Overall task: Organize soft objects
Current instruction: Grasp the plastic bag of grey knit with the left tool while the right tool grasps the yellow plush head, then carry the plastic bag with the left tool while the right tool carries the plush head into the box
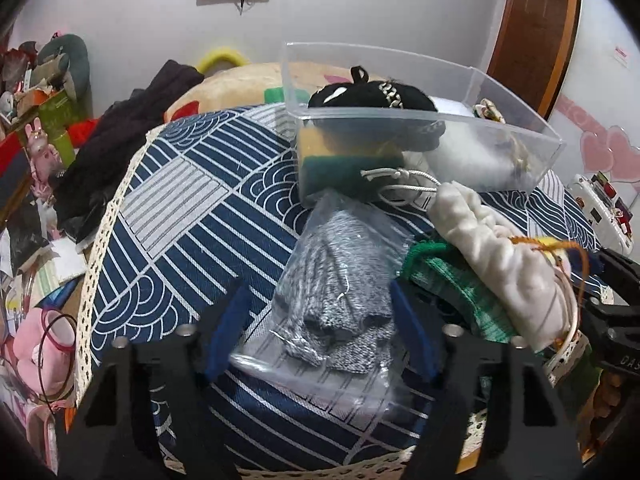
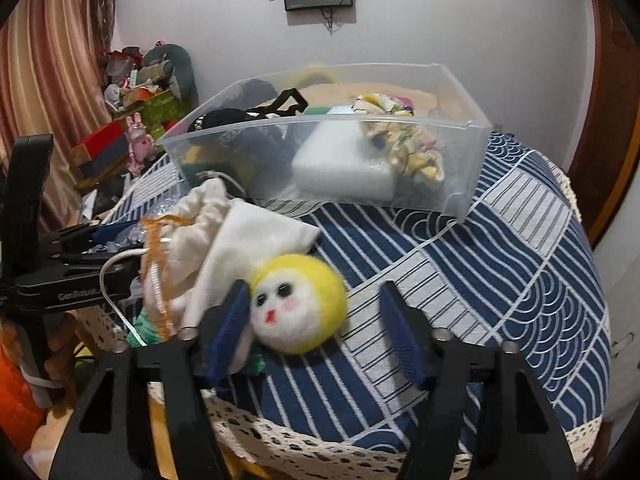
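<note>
- My left gripper (image 1: 320,320) has its jaws spread; the clear bag of grey knit (image 1: 336,300) lies flat on the cloth between the two blue pads, touching neither as far as I can see.
- My right gripper (image 2: 316,328) is also spread wide. The yellow felt doll head (image 2: 298,304) sits between the jaws, hard against the left pad (image 2: 228,332), well apart from the right one.
- The white drawstring pouch (image 2: 224,240) lies just behind the doll head, partly over a green knit piece (image 1: 448,280); both are outside either jaw gap.
- The clear plastic bin (image 2: 460,160) stands at the far side of the blue patterned tablecloth (image 2: 500,260), beyond both grippers.
- In the bin: black knit item (image 1: 372,96), sponge (image 1: 344,160), white block (image 2: 344,164), floral fabric bundle (image 2: 404,148).
</note>
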Demonstrator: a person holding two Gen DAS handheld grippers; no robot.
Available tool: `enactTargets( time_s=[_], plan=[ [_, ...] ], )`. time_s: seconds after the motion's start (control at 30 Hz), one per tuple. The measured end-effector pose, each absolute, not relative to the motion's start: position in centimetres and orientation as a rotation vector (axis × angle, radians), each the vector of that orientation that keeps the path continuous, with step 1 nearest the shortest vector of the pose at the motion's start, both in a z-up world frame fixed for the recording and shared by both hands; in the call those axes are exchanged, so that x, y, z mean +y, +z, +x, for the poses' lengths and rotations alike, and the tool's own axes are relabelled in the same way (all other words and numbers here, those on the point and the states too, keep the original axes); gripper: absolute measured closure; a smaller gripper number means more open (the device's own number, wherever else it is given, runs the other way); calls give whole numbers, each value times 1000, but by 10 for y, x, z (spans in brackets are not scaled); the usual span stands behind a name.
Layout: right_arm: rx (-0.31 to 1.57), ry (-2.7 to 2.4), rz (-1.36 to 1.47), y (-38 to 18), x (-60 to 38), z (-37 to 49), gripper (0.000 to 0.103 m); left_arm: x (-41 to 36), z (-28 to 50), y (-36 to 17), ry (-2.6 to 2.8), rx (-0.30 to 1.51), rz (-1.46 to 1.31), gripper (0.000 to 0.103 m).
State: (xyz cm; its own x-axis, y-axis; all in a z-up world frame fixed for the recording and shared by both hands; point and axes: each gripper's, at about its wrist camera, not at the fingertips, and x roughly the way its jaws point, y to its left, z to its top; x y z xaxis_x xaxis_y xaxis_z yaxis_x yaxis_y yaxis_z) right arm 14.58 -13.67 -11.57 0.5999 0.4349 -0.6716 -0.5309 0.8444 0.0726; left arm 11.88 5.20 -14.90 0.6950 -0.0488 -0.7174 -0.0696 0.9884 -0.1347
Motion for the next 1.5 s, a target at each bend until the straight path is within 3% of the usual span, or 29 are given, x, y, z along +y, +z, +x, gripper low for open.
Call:
enactTargets(
  time_s=[0.1, 0.33, 0.9, 1.5],
  plan=[
    [741, 587, -133, -114, -135, 144, 60, 51, 115, -147, -7, 792, -156, 57],
    [713, 553, -145, -110, -134, 140, 62, 53, 108, -140, -21, 771, -173, 72],
    [556, 477, -145, -65, -140, 147, 62, 64, 85, -79, 3, 600, -176, 73],
    [463, 518, -159, -39, -93, 180, 62, 49, 136, -36, -2, 496, -147, 73]
  ],
)
